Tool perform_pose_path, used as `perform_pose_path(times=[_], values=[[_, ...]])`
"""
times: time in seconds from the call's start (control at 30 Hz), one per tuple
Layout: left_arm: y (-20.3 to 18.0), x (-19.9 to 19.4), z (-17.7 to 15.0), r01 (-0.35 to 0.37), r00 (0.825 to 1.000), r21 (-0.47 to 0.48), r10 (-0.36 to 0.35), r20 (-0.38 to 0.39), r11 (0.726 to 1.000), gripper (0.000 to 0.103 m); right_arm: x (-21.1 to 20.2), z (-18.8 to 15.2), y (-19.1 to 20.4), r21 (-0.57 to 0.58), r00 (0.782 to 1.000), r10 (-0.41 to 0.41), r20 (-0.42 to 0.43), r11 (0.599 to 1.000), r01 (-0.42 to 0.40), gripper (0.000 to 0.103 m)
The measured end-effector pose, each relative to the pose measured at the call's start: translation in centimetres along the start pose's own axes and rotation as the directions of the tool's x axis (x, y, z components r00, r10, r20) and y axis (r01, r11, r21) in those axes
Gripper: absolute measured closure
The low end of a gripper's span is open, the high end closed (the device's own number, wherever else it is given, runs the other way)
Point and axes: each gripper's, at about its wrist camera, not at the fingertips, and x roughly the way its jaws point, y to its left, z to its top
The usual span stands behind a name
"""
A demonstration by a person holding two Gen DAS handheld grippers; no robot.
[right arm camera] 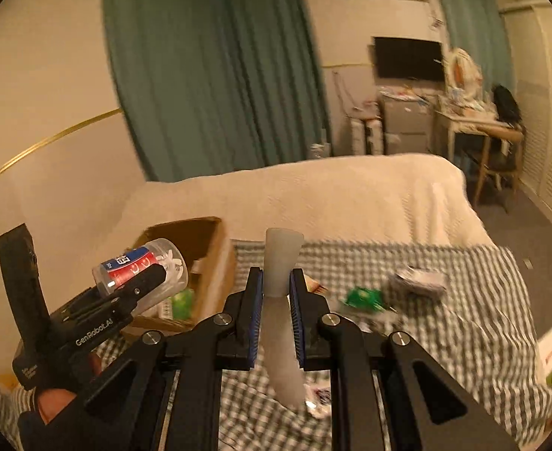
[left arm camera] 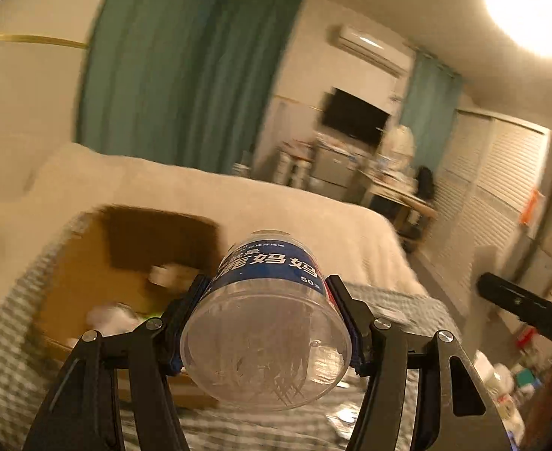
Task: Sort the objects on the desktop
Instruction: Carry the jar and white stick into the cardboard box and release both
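Left wrist view: my left hand-held gripper [left arm camera: 266,323] is clamped across the sides of a clear plastic jar with a blue label [left arm camera: 266,323], its flat base toward the camera and its far end pointing forward and up. So the jar's long axis runs along my fingers. The open brown cardboard box [left arm camera: 88,263] lies ahead and to the left, resting on the grey-and-white checked cloth [left arm camera: 5,338] over the bed; the jar hangs just beside its near right corner. I judge that a short swing leftward would bring it over the opening.

In the right wrist view, my right hand-held gripper [right arm camera: 276,300] is closed on a frosted white tube-shaped piece [right arm camera: 280,300] standing nearly upright, its wider end up. The box [right arm camera: 208,248] sits to its left, nearer my left hand.
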Motion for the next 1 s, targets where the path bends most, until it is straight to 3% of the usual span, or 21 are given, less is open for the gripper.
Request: perform_pose_path(times=[0.2,0.3,0.4,0.47,0.5,0.53,0.57,0.6,0.67,0.83,1.0], values=[[8.3,2.1,1.2,-0.156,0.987,-0.088,0.154,-0.035,0.984,0.04,5.1,2.8,7.3,-0.111,0.991,0.135,-0.025,0.984,-0.137,0.089],[11.2,4.4,0.0,-0.18,0.981,-0.106,0.171,-0.09,0.978,0.039,9.6,3.1,10.3,-0.116,0.976,0.205,-0.079,0.97,-0.213,0.088],[12.9,6.2,-1.5,-0.176,0.979,-0.107,0.163,-0.123,0.979,0.039,14.7,2.8,12.2,-0.115,0.964,0.223,-0.142,0.964,-0.24,0.085],[13.3,7.3,-2.3,-0.181,0.975,-0.098,0.166,-0.145,0.979,0.028,17.8,2.5,12.9,-0.097,0.957,0.232,-0.175,0.963,-0.252,0.082],[13.3,7.6,-2.6,-0.193,0.972,-0.093,0.177,-0.154,0.977,0.013,19.4,2.4,13.1,-0.086,0.953,0.23,-0.197,0.964,-0.25,0.073],[13.2,7.6,-2.9,-0.208,0.97,-0.094,0.192,-0.151,0.974,0.005,20.2,2.4,13.1,-0.084,0.954,0.22,-0.203,0.967,-0.241,0.055],[13.3,7.4,-3.1,-0.212,0.97,-0.097,0.197,-0.146,0.972,0.004,20.8,2.4,13.0,-0.09,0.959,0.201,-0.2,0.971,-0.222,0.047],[13.0,7.2,-3.1,-0.205,0.972,-0.104,0.189,-0.142,0.973,0.003,20.8,2.5,12.8,-0.104,0.97,0.164,-0.181,0.977,-0.185,0.041],[12.5,7.1,-2.8,-0.199,0.971,-0.114,0.181,-0.154,0.973,0.003,19.8,2.4,12.2,-0.133,0.983,0.129,-0.133,0.98,-0.147,0.041],[9.2,5.3,-1.0,-0.171,0.981,-0.107,0.159,-0.112,0.979,0.003,16.0,3.0,9.6,-0.161,0.995,0.074,-0.073,0.983,-0.085,0.041],[3.0,2.2,0.8,-0.115,0.991,-0.058,0.11,-0.073,0.992,0.001,9.8,4.0,5.7,-0.114,0.999,0.052,-0.013,0.992,-0.053,0.041]])
